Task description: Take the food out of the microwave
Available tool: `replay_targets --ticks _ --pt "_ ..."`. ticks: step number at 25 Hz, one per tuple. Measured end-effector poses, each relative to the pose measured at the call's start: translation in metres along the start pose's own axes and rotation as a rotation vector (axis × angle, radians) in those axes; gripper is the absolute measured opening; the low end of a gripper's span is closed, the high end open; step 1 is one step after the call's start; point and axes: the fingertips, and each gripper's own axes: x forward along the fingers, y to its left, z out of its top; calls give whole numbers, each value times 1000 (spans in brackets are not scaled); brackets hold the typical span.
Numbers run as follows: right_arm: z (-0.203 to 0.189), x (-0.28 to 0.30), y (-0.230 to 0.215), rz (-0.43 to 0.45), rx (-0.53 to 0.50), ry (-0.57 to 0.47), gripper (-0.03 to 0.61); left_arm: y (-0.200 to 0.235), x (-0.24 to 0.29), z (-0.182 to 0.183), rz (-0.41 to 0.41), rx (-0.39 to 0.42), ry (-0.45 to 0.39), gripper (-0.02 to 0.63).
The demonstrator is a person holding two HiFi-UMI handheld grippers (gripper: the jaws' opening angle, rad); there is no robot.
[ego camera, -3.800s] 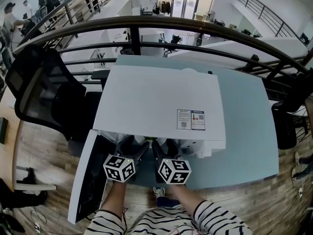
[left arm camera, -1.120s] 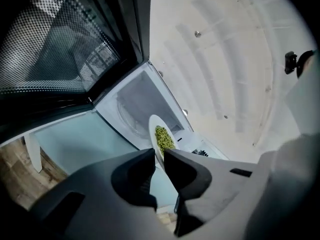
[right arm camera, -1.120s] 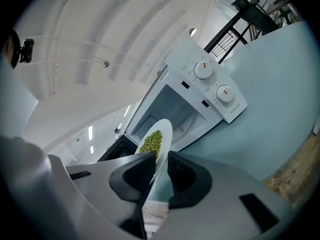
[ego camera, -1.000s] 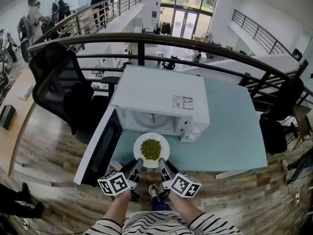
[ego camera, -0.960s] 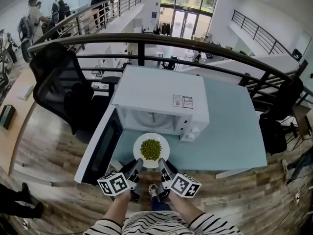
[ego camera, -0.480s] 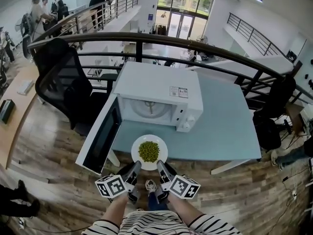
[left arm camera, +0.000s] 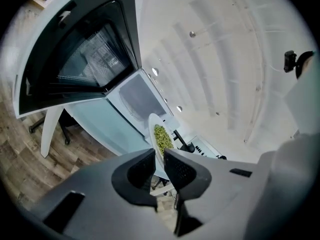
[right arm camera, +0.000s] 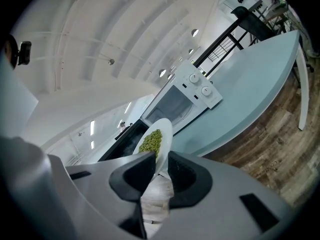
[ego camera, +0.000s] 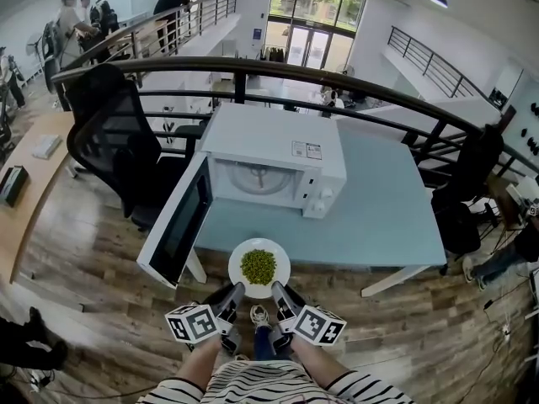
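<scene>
Plate (ego camera: 238, 269) of peas (ego camera: 258, 265), out of the microwave (ego camera: 274, 154), is pinched at its near rim by the left gripper (ego camera: 232, 293) and right gripper (ego camera: 279, 293); next likely a level set-down.

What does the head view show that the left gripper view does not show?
Only the head view: the right gripper, the person's striped sleeves and the label on top of the microwave. Only the left gripper view: the left gripper's jaws closed on the rim of the plate, seen edge-on. Both: the plate of green peas, the open microwave door and the light blue table.
</scene>
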Motion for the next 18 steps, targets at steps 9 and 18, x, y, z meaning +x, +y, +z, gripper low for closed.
replay_targets --ticks 9,18 --pt "-22 -21 -3 -12 41 6 86 -3 -19 -21 -2 -5 23 66" --pt "-38 -27 -4 -25 44 34 86 2 -32 -33 17 -20 29 64"
